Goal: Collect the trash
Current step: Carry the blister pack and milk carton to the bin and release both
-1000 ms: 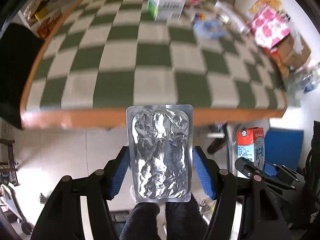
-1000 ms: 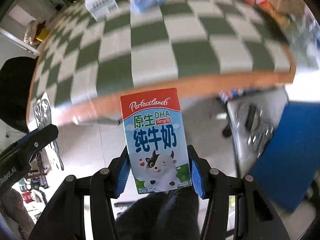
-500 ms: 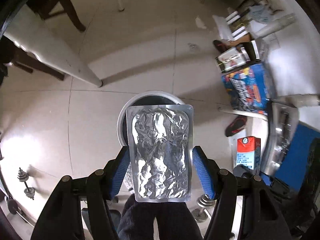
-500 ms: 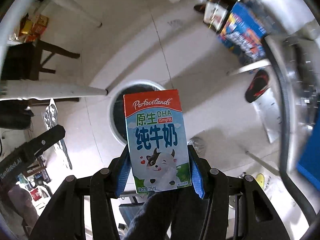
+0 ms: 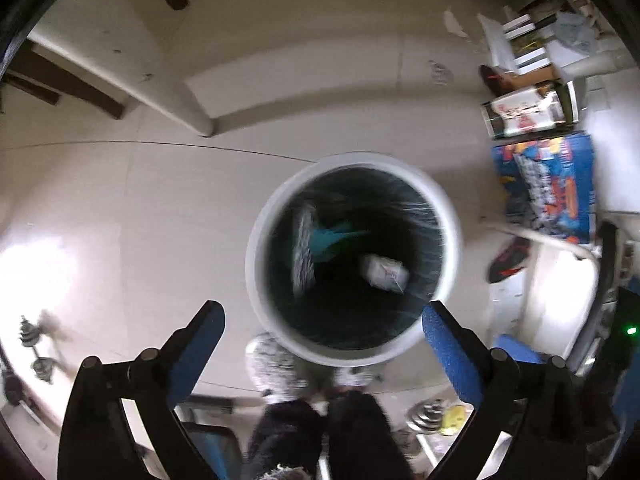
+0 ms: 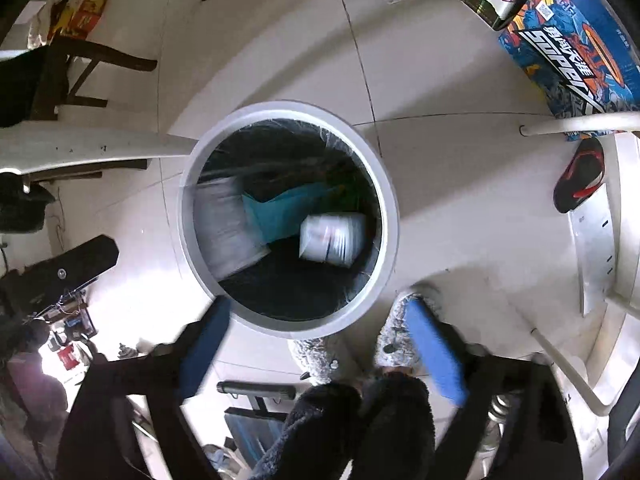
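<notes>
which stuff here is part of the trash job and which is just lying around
Part of the job: white bin; silver foil pack and milk carton inside it; left tool and right tool, both open and empty.

Lying about: blue box; red-and-black slipper; dark chair.

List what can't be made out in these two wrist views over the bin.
- Silver item in the trash bin, right wrist view: motion-smeared, no detail.
- White carton, right wrist view: print blurred, unreadable.
- Bin bottom, both views: dark liner, depth and fill unclear.
- Left gripper and right gripper: jaws have just been opening, nothing between them; bodies cut off by the lower edge.
</notes>
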Tool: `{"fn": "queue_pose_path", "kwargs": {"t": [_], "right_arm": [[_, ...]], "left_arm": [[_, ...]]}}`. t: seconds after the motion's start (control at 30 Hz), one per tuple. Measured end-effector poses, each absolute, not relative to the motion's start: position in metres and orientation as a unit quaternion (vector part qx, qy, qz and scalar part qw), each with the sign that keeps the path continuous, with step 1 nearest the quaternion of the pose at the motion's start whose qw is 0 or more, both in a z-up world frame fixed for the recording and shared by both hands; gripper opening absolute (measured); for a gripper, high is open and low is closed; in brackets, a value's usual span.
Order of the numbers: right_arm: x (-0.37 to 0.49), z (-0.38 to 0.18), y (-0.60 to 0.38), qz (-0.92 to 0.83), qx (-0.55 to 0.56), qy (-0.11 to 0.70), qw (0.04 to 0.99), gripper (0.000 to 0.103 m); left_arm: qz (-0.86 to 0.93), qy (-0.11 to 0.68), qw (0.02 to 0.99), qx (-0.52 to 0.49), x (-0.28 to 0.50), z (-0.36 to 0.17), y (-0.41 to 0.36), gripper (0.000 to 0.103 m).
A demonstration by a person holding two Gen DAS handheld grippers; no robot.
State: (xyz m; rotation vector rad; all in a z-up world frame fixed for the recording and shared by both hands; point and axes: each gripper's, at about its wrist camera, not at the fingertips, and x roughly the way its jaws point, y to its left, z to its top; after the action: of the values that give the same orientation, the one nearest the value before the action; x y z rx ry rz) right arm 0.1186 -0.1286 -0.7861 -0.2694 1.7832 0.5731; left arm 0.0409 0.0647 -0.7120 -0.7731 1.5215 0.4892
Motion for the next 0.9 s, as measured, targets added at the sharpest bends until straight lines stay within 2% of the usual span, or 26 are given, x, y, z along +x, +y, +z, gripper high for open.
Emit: {"fn": "queue_pose_path", "kwargs": {"t": [0.2, 0.37, 0.57, 0.9], "right_arm": [[0.107, -0.764, -0.128, 0.225, -0.179, 0.737, 0.612, 0.103], [0.106, -0.728, -0.137, 0.223, -0.199, 0.722, 0.624, 0.103], [0.094, -0.658, -0.142, 0.223, -0.204, 0.711, 0.635, 0.103], [0.064, -0.51, -0.156, 0.234, -0.195, 0.689, 0.657, 0.103]], "left_arm": [[0.252, 0.686, 0.631, -0.261, 0.019, -0.687, 0.056, 0.101], [0.261, 0.682, 0.636, -0.249, 0.002, -0.651, 0.049, 0.101], [0.263, 0.671, 0.647, -0.25, -0.007, -0.593, 0.033, 0.101], [0.252, 0.645, 0.674, -0.256, -0.036, -0.462, 0.016, 0.101]]}}
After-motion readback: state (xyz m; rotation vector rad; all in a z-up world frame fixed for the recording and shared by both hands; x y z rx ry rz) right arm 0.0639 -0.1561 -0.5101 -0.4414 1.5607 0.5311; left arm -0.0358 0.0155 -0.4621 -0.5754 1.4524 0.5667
